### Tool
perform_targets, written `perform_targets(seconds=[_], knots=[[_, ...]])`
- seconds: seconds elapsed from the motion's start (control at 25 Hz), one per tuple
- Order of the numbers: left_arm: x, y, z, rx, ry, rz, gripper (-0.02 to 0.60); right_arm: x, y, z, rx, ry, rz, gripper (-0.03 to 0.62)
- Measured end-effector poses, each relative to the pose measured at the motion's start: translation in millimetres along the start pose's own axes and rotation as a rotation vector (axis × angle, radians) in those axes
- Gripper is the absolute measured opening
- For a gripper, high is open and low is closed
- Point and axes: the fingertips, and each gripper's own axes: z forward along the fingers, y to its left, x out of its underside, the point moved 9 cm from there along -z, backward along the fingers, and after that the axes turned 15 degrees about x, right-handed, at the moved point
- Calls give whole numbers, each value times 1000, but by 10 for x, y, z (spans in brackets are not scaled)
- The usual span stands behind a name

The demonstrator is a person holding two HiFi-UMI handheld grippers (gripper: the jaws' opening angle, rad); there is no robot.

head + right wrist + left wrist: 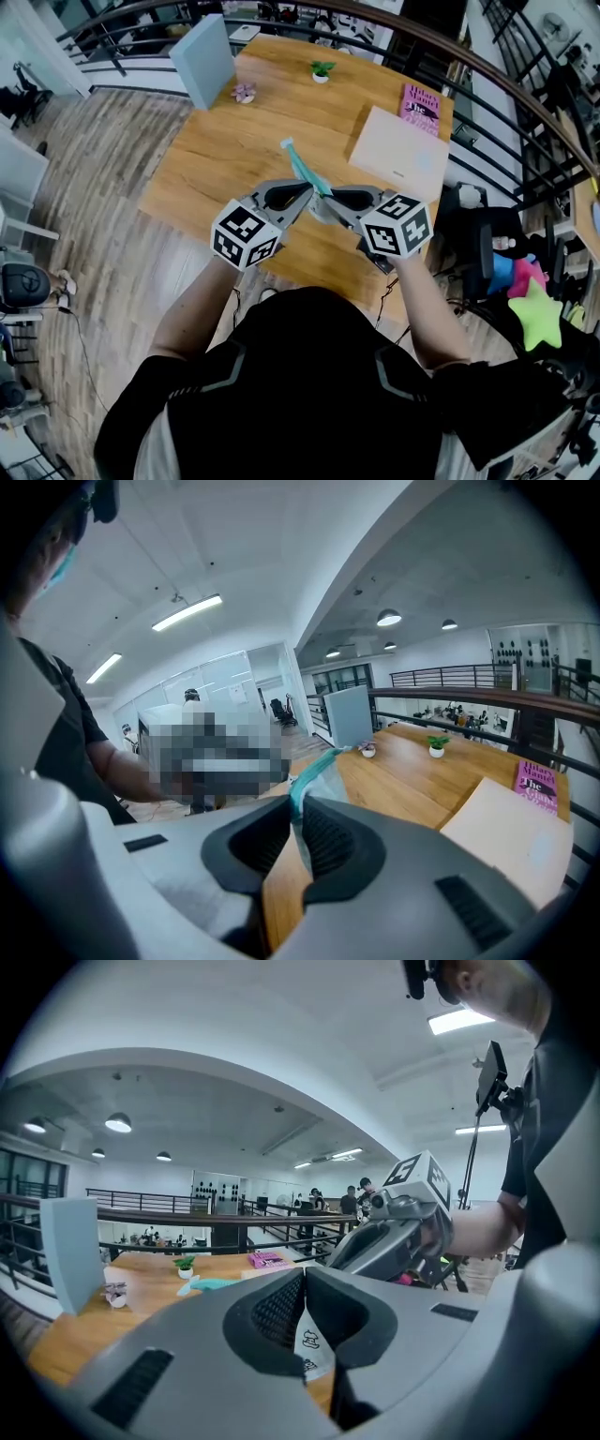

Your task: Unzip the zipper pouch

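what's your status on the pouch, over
Left gripper shut on pouch white tab. Right gripper shut on teal edge. Held above table, nothing blocking.

Black tee (309,394) w/ grey trim; left gripper (305,190), right gripper (330,199) grey, b&w marker cubes (246,234).

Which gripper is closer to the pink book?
Right. The right gripper clamps the pouch on the side toward the pink book; the left gripper clamps its other side, farther from the book.

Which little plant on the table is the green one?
The green plant in the white pot, near the far edge of the table. The other plant, beside the upright pale-blue panel, is pinkish-purple.
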Motion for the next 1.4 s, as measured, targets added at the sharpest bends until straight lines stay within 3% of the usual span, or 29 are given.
perform_targets(seconds=[0.16,0.36,0.72,1.4], knots=[[13,91,-71,-51,-25,-74,31,42,-20,-8,-3,27,-17,49],[1,188,-165,-93,9,-50,31,143,-97,-42,-8,33,16,49],[72,359,-354,-197,1,-104,31,240,-171,-43,-5,54,17,49],[182,507,-563,-284,28,-125,31,345,-293,13,8,80,27,51]])
